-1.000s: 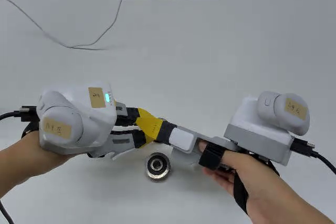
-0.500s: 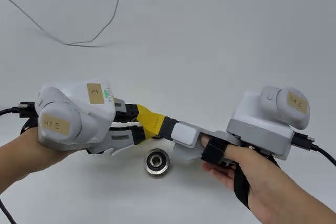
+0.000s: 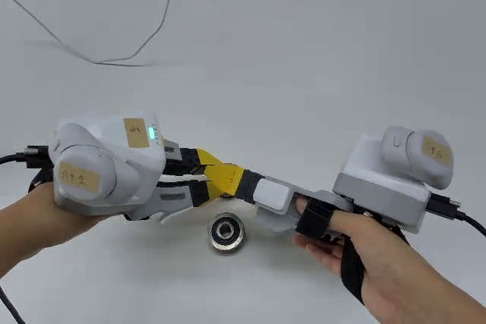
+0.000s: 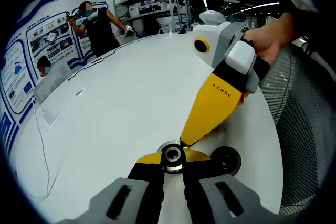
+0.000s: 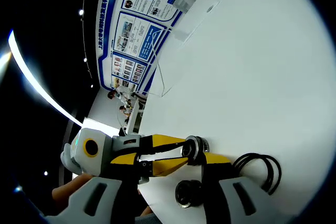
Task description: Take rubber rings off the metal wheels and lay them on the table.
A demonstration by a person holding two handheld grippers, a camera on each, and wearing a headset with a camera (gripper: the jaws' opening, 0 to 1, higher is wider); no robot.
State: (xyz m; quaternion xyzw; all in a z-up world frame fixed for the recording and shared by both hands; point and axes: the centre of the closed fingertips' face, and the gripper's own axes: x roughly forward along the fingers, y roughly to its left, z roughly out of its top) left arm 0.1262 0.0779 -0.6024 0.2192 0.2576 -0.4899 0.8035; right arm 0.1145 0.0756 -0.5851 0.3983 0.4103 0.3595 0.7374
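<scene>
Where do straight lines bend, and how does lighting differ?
Head view: even light, faint shadow under the wheel on the table. Left gripper view: fisheye bows the table's edge; the gripped wheel is sharp. Right gripper view: light streak flares left.

Print, perhaps "ACNSC", on yellow finger (image 4: 212, 108) of right tongs (image 4: 185, 139), tags (image 3: 137, 132) illegible

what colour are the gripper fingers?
Yellow, black at the base; best in the left gripper view, where fingers meet at the metal wheel.
</scene>
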